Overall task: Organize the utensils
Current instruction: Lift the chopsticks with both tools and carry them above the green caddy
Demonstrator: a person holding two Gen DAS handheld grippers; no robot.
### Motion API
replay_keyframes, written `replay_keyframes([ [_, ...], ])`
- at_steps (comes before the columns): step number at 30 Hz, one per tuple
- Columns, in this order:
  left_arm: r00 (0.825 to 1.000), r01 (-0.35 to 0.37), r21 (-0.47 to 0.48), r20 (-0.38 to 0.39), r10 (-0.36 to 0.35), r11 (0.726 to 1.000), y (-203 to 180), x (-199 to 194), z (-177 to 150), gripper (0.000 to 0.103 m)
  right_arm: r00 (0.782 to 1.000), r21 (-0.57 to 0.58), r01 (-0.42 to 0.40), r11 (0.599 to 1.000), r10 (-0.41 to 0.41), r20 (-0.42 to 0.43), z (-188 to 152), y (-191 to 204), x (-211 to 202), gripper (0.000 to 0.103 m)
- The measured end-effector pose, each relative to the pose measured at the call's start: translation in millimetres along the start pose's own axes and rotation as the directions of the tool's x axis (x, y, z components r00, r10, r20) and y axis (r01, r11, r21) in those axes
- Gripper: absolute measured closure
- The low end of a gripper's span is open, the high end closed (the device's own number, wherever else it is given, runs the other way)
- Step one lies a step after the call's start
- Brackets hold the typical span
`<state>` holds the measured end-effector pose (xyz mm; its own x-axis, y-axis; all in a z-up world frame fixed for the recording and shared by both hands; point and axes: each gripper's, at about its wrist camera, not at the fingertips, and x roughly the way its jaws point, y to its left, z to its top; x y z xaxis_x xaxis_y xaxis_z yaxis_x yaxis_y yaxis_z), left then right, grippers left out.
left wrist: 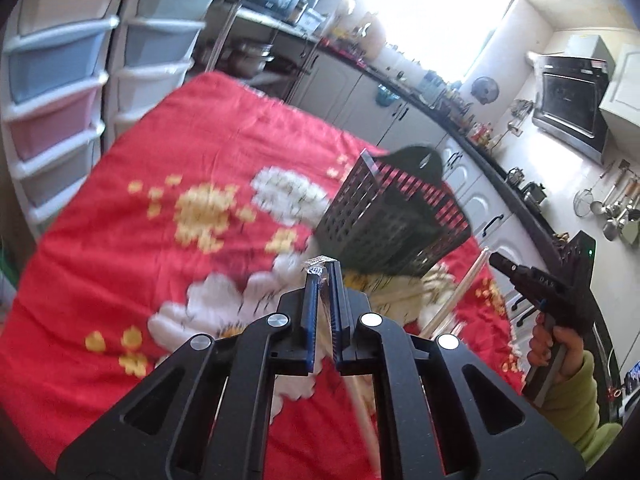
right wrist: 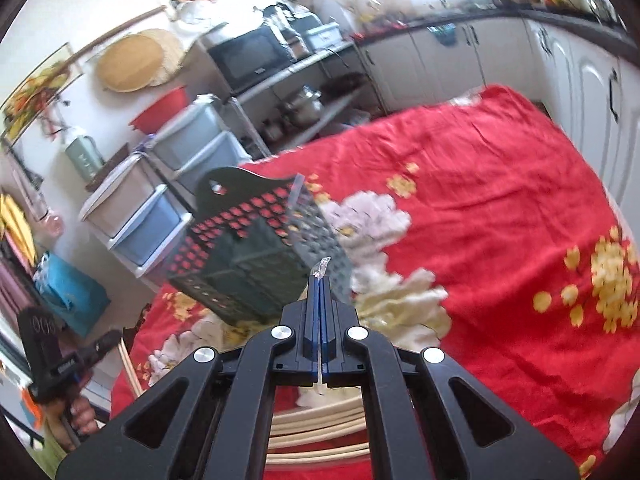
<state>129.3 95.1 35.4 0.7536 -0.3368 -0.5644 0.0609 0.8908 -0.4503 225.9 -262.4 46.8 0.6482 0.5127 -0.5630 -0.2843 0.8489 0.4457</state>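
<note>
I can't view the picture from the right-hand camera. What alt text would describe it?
Black tongs with blue pads, shut on a thin pale stick, point toward a dark perforated utensil basket on a red floral cloth. More pale chopsticks lie below, with stacked drawers and kitchen cupboards behind.

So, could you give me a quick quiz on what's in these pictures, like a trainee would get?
1. What cloth does the black perforated basket rest on? A plain blue, B red with flowers, C green striped.
2. True or false: the right gripper has its jaws wide open.
3. What lies on the cloth just beneath the right gripper?

Key: 1 B. 2 False: it is shut on a thin pale strip. 3 Several pale sticks, probably chopsticks.
</note>
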Motion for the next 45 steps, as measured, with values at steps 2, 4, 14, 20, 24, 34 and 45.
replay_keyframes([
  [2, 1.000, 0.014, 0.016, 0.017, -0.014, 1.000, -7.2, -3.2, 8.9, 0.101, 1.000, -0.036, -0.011, 0.999, 0.012, 0.016, 3.4, 11.5, -6.0, 0.102],
  [4, 0.999, 0.033, 0.036, 0.033, -0.035, 0.999, -17.1, -6.5, 16.8, 0.101, 0.999, -0.063, -0.026, 0.998, 0.028, 0.026, 5.3, 22.5, -12.3, 0.102],
  [14, 0.990, 0.103, 0.119, 0.087, -0.113, 0.988, -59.7, -9.7, 48.7, 0.101, 0.992, -0.197, -0.077, 0.977, 0.094, 0.080, 18.5, 75.3, -34.4, 0.102],
  [20, 0.980, 0.139, 0.155, 0.123, -0.159, 0.978, -83.0, -7.4, 69.5, 0.101, 0.990, -0.234, -0.076, 0.969, 0.102, 0.101, 31.4, 91.0, -40.1, 0.102],
  [24, 0.975, 0.139, 0.182, 0.147, -0.166, 0.973, -96.6, -6.7, 86.2, 0.101, 0.987, -0.243, -0.068, 0.968, 0.101, 0.125, 40.0, 93.9, -46.4, 0.102],
  [34, 0.955, 0.091, 0.230, 0.257, -0.151, 0.969, -120.1, -18.4, 129.3, 0.101, 0.972, -0.269, -0.084, 0.960, 0.138, 0.188, 74.6, 109.8, -69.4, 0.102],
  [45, 0.937, -0.064, 0.247, 0.349, -0.027, 0.967, -133.3, -1.7, 159.8, 0.101, 0.960, -0.268, -0.072, 0.961, 0.140, 0.243, 119.6, 120.1, -64.7, 0.102],
])
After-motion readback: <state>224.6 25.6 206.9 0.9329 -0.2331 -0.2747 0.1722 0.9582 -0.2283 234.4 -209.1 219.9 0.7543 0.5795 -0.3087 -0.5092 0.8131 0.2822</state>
